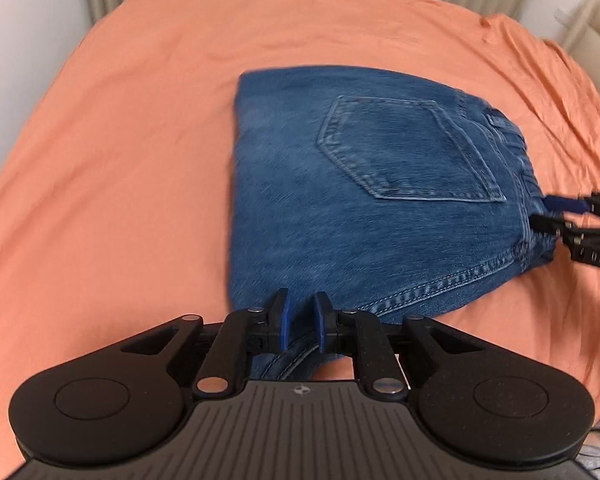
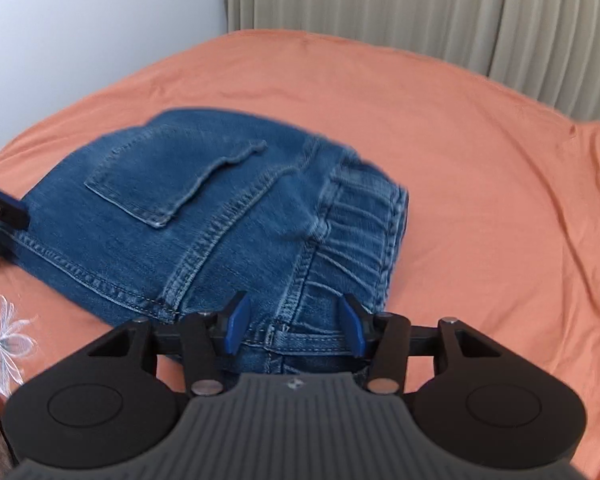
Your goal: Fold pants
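Note:
Blue jeans (image 1: 340, 200) lie folded into a compact stack on the orange bed sheet (image 1: 120, 160), back pocket up. My left gripper (image 1: 302, 322) sits at the near edge of the stack, its blue pads slightly apart with a denim edge between them. My right gripper (image 2: 296, 326) is open wide over the waistband corner of the jeans (image 2: 220, 208), a belt loop between its pads. The right gripper also shows in the left wrist view (image 1: 556, 212) at the waistband side. The left gripper's tip shows in the right wrist view (image 2: 8, 208).
The orange sheet (image 2: 460, 160) covers the whole bed. A white wall (image 2: 80, 20) and pale curtains (image 2: 420, 8) stand behind it. A radiator (image 1: 592, 24) is at the far right. White flower embroidery (image 2: 10, 340) marks the sheet near the bed edge.

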A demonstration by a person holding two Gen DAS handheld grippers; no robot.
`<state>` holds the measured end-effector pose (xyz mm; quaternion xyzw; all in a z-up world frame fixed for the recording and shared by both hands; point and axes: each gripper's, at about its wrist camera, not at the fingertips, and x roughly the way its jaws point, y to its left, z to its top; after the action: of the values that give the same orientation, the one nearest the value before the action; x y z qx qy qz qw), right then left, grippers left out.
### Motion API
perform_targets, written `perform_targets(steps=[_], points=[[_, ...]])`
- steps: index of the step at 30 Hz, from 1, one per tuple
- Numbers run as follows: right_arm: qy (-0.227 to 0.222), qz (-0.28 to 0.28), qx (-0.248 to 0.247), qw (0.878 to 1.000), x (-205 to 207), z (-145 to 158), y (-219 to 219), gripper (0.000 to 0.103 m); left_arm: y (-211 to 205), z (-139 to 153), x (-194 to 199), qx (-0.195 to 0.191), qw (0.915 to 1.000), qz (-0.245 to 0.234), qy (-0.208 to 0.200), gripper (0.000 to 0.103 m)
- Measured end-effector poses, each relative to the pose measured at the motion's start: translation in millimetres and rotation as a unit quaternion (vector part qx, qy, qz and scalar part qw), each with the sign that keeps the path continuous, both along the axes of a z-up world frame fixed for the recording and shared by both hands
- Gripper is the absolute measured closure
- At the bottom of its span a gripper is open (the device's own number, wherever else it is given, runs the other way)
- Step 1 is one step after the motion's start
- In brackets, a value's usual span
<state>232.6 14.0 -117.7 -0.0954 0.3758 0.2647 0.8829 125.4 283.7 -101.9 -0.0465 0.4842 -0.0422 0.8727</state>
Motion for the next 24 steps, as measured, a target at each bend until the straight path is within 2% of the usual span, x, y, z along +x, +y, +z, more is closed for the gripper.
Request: perform_targets(steps=[3,5,6,10,14,17,21,24], points=[[0.0,0.0,-0.008,1.0,-1,2,1,0.057,1,14,-4,0.002,0.9999,0.011,0.002,0.086],[0.003,0.001,-0.007,1.0,-1,9,2,0.054,-4,28,-10,0.008,0.9997,0.012,-0.017,0.085],[0.004,0.001,-0.002,1.0,-3,15,0,0.05,-7,37,-15,0.006,0.9993,0.016,-0.033,0.085],[-0.01,-0.005,0.031,0.999,-19,51,-10,0.037,-20,75,-35,-0.012,0.9956,0.027,-0.089,0.08],[-0.044,0.01,0.064,0.997,-49,95,-18,0.034,-36,118,-59,-0.017,0.9879,0.039,-0.149,0.079],[-0.069,0.018,0.08,0.994,-75,124,-22,0.025,-49,146,-80,-0.018,0.9827,0.061,-0.174,0.073],[-0.103,0.009,0.097,0.99,-114,151,-27,0.023,-78,159,-112,0.02,0.9724,0.086,-0.216,0.059],[-0.132,-0.009,0.093,0.987,-143,158,-28,0.023,-100,151,-132,0.063,0.9634,0.116,-0.234,0.059]])
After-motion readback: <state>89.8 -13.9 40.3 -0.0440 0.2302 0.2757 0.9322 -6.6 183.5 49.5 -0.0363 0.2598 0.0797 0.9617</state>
